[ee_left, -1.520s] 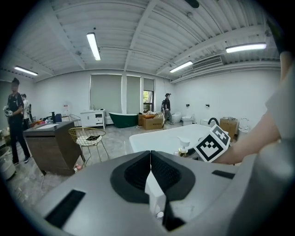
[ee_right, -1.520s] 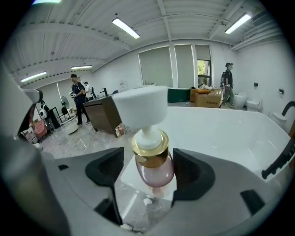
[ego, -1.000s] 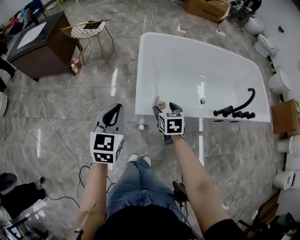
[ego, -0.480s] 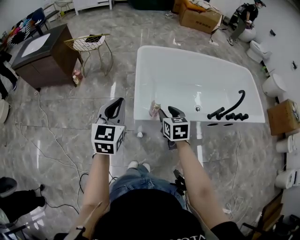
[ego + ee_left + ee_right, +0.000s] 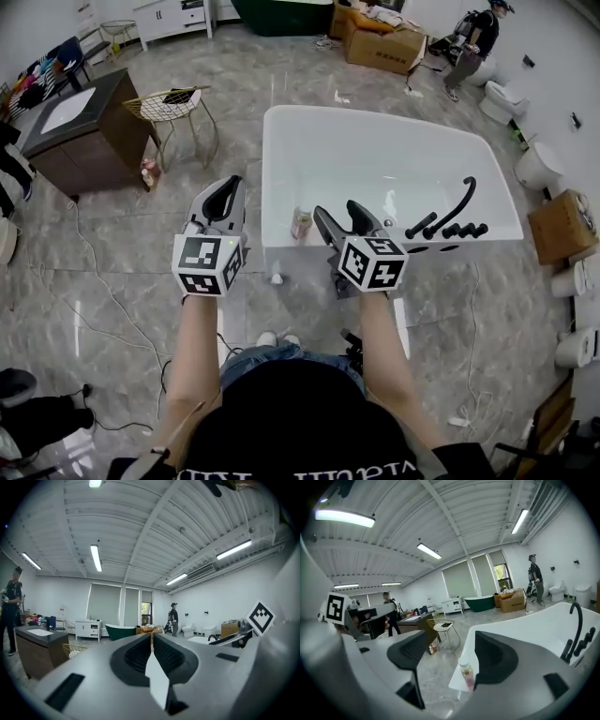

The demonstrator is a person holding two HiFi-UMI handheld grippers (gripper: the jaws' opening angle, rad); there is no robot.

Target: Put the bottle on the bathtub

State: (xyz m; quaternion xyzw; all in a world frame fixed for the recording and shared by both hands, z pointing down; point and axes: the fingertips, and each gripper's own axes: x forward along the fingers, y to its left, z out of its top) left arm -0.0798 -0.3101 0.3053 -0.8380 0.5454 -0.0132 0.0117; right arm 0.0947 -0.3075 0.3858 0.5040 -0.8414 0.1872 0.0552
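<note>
On the white bathtub (image 5: pixel 270 169) rim's near left corner the small bottle (image 5: pixel 301 225) stands upright. Just beside it, the right gripper (image 5: pixel 337 214) has just been opening its jaws, now wide apart and empty. The left gripper (image 5: pixel 223 193) has its jaws together.

Black lettered top (image 5: pixel 300 427), blue jeans (image 5: pixel 251 356), white shoes (image 5: pixel 269 338); grey left gripper (image 5: pixel 225 193) and right gripper (image 5: pixel 337 212) carry marker cubes (image 5: pixel 208 265).

White bathtub (image 5: pixel 375 155); pink bottle (image 5: pixel 301 225) (amber toward top); black faucet (image 5: pixel 466 202); grey marbled floor (image 5: pixel 122 272).
</note>
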